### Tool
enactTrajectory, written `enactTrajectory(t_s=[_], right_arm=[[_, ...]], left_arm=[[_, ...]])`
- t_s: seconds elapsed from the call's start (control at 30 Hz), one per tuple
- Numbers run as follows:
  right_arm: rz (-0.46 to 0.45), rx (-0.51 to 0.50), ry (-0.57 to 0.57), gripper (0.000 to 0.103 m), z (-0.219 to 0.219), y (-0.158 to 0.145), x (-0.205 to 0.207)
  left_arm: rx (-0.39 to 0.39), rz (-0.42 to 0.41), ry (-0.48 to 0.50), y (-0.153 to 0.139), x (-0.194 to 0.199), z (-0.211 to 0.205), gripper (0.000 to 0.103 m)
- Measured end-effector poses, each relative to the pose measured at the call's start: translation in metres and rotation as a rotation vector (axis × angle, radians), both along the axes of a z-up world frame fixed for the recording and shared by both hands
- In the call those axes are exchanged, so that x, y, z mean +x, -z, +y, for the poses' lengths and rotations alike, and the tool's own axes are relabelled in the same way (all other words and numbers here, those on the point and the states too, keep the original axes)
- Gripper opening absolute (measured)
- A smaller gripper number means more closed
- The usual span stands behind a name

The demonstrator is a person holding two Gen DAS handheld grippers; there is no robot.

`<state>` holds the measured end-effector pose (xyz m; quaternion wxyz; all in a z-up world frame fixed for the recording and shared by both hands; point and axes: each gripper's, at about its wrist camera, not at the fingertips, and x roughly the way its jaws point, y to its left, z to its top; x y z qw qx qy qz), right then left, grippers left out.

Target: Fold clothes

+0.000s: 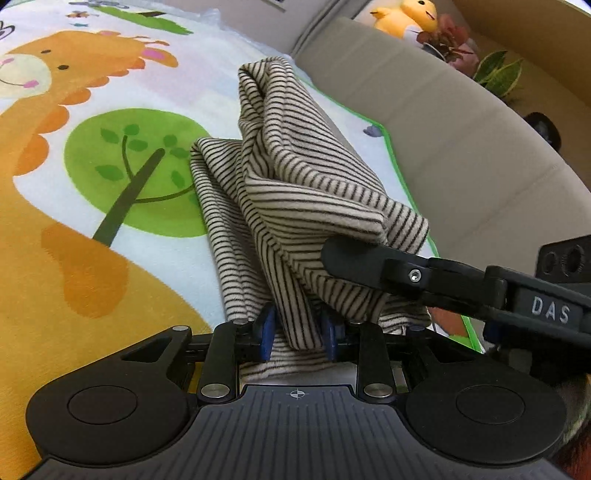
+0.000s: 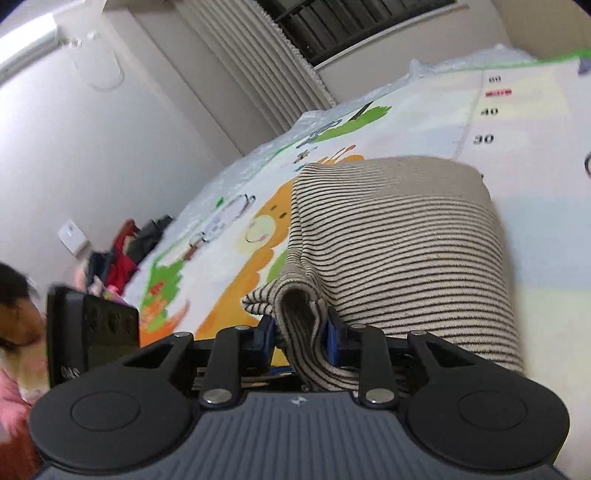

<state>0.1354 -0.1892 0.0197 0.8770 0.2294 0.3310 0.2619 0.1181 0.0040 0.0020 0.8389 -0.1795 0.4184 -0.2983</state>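
Observation:
A cream garment with thin black stripes point(image 1: 295, 177) is lifted in folds above a cartoon play mat point(image 1: 74, 184). My left gripper point(image 1: 299, 328) is shut on a bunched edge of it between the blue pads. The right gripper's black finger point(image 1: 369, 262) shows in the left wrist view, reaching in from the right and pinching another fold close beside it. In the right wrist view my right gripper point(image 2: 301, 332) is shut on a folded edge of the striped garment point(image 2: 399, 240), which drapes up and away over the mat point(image 2: 517, 147).
A beige sofa point(image 1: 443, 140) borders the mat's green edge on the right, with a yellow plush duck point(image 1: 410, 18) and plants behind. A pile of clothes point(image 2: 125, 251) lies by the white wall. A curtain and window point(image 2: 295, 48) stand beyond the mat.

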Motion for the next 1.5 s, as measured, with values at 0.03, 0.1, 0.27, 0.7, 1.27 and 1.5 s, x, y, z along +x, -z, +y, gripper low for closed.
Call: enactTrajectory(t_s=[0.03,0.1,0.27,0.7,1.27,1.5], right_arm=[[-0.001,-0.008,-0.004,0.026,0.000,0.000,0.001],[-0.004,-0.025,-0.013,0.026,-0.001,0.000,0.002],[-0.059,-0.131,-0.051,0.026,0.000,0.000,-0.029],[-0.361,-0.714,-0.229,0.050,0.079,0.004,-0.086],[-0.182,-0.477,0.041,0.081,-0.032,-0.017,-0.073],[-0.093,-0.390,0.080,0.089,-0.051,-0.003,-0.058]], left_arm=[[0.014,-0.006,0.006,-0.003,-0.002,0.001,0.031],[0.054,-0.031,0.026,-0.012,-0.009,0.005,0.034],[0.163,-0.122,-0.052,-0.039,-0.022,0.027,0.056],[0.150,-0.179,0.004,-0.059,0.040,-0.033,0.047],[0.160,-0.166,-0.008,-0.046,0.031,-0.018,0.053],[0.144,-0.188,-0.014,-0.039,0.024,-0.017,0.057]])
